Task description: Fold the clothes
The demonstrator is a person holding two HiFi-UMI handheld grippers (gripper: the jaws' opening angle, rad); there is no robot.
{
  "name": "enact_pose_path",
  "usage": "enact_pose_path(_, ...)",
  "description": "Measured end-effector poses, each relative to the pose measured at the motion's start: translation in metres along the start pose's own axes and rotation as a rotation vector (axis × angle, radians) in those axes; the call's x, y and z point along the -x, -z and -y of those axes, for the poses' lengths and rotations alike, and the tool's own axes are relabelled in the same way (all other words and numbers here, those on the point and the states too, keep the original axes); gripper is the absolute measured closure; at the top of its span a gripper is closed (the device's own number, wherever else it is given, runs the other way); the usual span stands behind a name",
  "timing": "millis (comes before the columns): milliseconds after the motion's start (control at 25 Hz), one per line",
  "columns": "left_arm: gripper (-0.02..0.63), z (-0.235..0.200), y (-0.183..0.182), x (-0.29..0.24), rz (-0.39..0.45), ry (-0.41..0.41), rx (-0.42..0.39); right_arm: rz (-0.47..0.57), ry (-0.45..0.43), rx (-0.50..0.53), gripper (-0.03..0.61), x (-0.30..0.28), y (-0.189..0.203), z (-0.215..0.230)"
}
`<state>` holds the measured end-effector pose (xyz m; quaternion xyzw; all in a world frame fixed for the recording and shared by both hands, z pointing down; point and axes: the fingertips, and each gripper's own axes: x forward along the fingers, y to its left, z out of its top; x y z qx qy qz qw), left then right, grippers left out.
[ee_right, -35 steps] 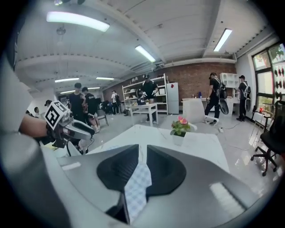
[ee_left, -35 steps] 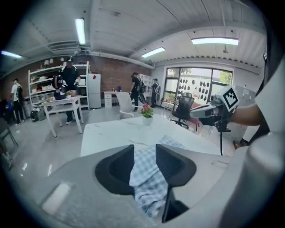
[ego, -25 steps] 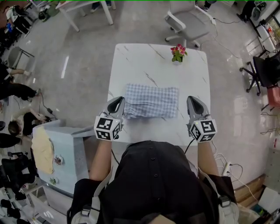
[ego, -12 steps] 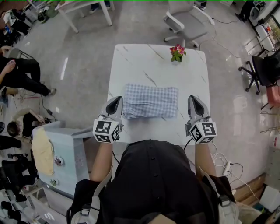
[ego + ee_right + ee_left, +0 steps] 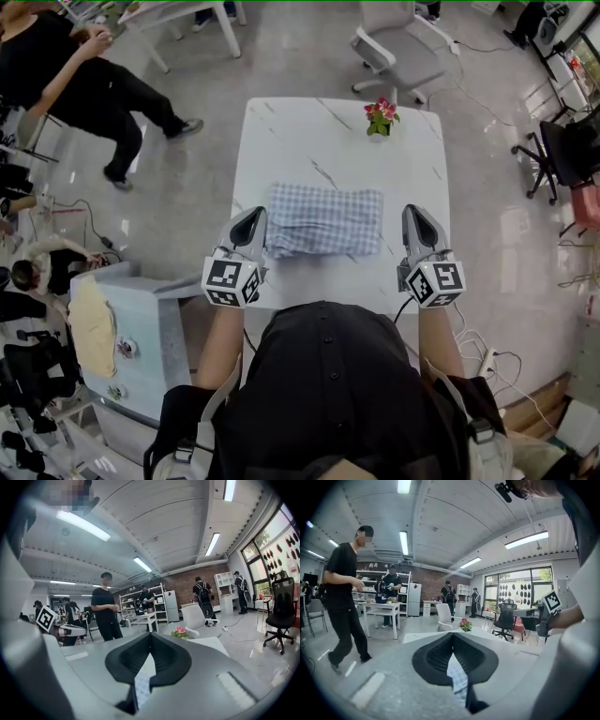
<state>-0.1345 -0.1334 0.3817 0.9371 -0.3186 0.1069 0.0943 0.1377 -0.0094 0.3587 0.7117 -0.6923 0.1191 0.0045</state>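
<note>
A blue-and-white checked cloth (image 5: 324, 219) lies folded into a rectangle in the middle of the white marble table (image 5: 300, 131). My left gripper (image 5: 254, 218) sits at the cloth's left edge, shut, with nothing in it. Its jaws meet at the tip in the left gripper view (image 5: 452, 636), and the checked cloth (image 5: 457, 681) shows below them. My right gripper (image 5: 412, 215) stands just right of the cloth, apart from it, and is also shut and empty (image 5: 150, 637). Both point away from me, nearly level.
A small pot of pink flowers (image 5: 381, 114) stands at the table's far right. A white office chair (image 5: 403, 47) is beyond the table. A pale blue cabinet (image 5: 141, 319) stands at my left. A person in black (image 5: 84, 75) walks at the upper left.
The left gripper has drawn slightly back from the cloth's left corner. A person in black has walked into view at the upper left. The cloth and the right gripper stay put.
</note>
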Motion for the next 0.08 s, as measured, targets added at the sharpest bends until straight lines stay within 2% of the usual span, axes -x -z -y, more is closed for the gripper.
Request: enact_pose_path(80,0.606,0.0011,-0.0006,-0.0007,0.003,0.003,0.002,-0.002,-0.003,-0.002,0.575,-0.0007,0.0004,0.0011)
